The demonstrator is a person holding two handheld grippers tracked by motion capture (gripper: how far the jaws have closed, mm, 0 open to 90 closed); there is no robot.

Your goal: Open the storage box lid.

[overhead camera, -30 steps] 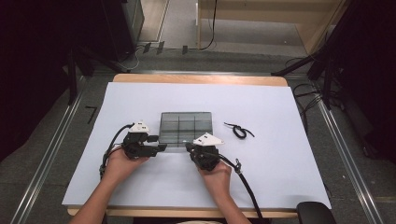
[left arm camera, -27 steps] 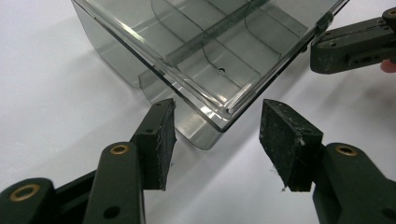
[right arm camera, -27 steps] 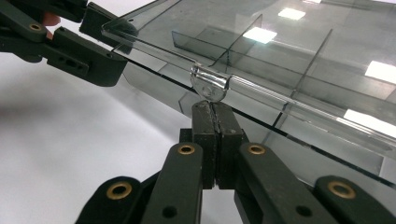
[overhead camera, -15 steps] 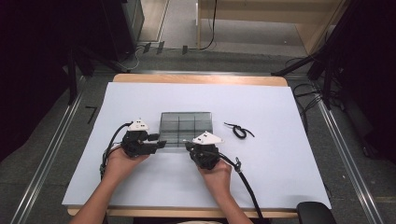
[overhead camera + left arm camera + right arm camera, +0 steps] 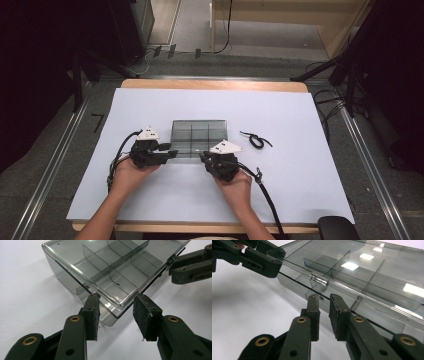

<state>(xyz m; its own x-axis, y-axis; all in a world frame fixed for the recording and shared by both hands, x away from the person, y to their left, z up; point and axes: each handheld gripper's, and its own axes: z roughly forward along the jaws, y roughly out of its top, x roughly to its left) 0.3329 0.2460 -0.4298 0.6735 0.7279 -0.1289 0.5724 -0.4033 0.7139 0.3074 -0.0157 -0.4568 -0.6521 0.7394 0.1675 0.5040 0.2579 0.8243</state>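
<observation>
While gripped by left fingers (image 5: 117, 315), smoky clear-plastic divided box (image 5: 199, 136); right fingers (image 5: 324, 315) parted.

Your two grippers crowd the near edge of the clear divided box (image 5: 199, 138), so little room is left between them there. The bench (image 5: 150, 107) lies open to the left and behind the box. To the right, a black cord loop (image 5: 256, 140) sits near the box's far right corner, with bare bench beyond it.
</observation>
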